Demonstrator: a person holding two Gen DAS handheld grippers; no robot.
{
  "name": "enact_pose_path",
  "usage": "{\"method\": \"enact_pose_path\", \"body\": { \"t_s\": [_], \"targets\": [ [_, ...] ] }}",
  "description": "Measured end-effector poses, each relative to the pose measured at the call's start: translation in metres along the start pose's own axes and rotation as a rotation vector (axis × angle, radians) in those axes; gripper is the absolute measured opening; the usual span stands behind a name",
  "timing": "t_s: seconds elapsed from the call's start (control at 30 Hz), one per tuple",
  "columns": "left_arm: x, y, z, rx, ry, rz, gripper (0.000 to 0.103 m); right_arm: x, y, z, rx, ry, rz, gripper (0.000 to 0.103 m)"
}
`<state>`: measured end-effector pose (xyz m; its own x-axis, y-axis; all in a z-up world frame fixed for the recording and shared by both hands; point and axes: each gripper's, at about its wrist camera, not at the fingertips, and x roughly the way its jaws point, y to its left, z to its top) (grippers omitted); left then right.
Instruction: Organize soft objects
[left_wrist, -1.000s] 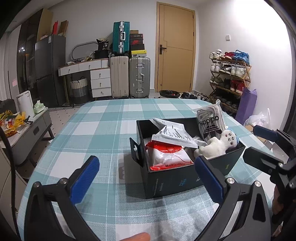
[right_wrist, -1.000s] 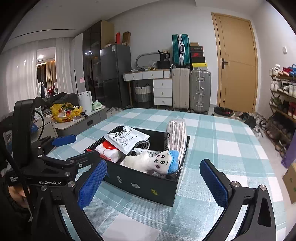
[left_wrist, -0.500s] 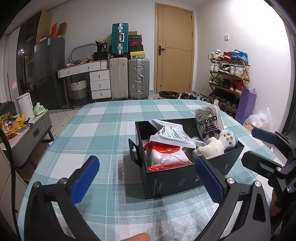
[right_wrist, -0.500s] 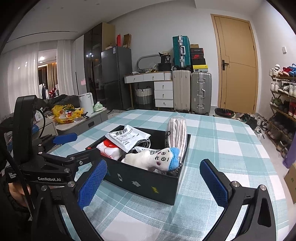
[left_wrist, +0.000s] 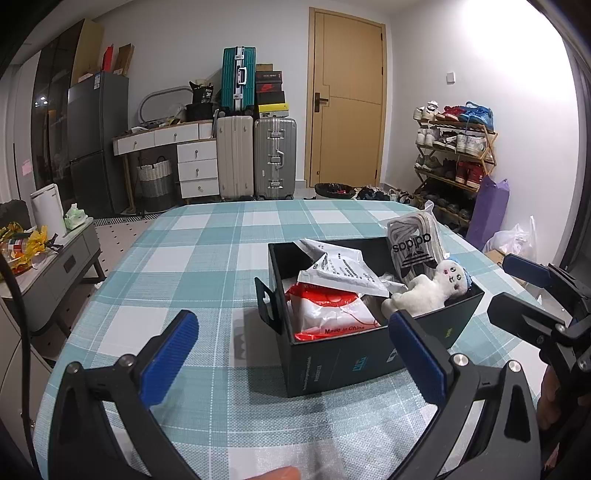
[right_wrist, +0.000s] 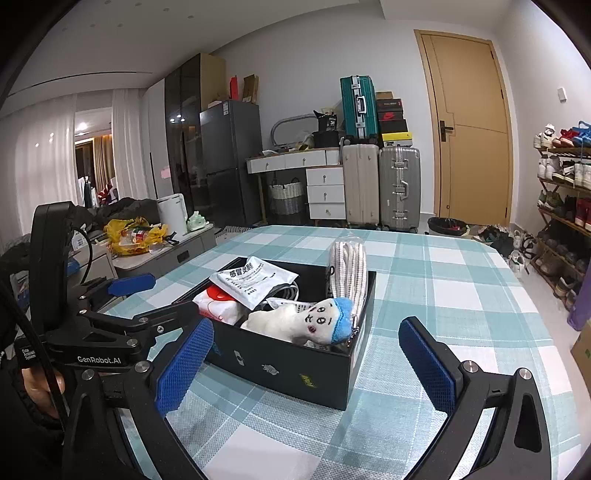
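A black box (left_wrist: 332, 354) (right_wrist: 288, 362) stands on the checked table. In it lie a white plush doll with a blue cap (left_wrist: 432, 288) (right_wrist: 306, 321), a red and white packet (left_wrist: 325, 314) (right_wrist: 216, 304), a white sachet (left_wrist: 340, 269) (right_wrist: 255, 280) and an upright striped pack (left_wrist: 415, 247) (right_wrist: 349, 269). My left gripper (left_wrist: 291, 354) is open in front of the box, nothing between its fingers. My right gripper (right_wrist: 306, 369) is open too, at the box's near corner. Each gripper shows in the other's view: the right gripper (left_wrist: 532, 295) and the left gripper (right_wrist: 136, 299).
The teal checked tablecloth (left_wrist: 207, 258) (right_wrist: 454, 291) has bare room left of and beyond the box. A low grey cabinet (left_wrist: 55, 266) with yellow bags stands beside the table. Suitcases (left_wrist: 255, 155), drawers, a door and a shoe rack (left_wrist: 454, 162) line the far walls.
Both views have drifted slightly; the box sits a touch lower and farther in the left wrist view. Nothing was taken hold of or let go.
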<state>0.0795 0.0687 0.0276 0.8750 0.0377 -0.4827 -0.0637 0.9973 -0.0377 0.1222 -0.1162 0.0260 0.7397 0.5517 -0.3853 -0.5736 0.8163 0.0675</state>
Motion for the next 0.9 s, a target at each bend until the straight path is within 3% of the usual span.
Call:
{"method": "enact_pose_path", "body": {
  "t_s": [0.9],
  "targets": [
    [-0.0061, 0.0009, 0.0013, -0.013, -0.012, -0.002, 0.103, -0.0025, 0.0006, -0.0005, -0.008, 0.002, -0.003, 0.102]
  ]
}}
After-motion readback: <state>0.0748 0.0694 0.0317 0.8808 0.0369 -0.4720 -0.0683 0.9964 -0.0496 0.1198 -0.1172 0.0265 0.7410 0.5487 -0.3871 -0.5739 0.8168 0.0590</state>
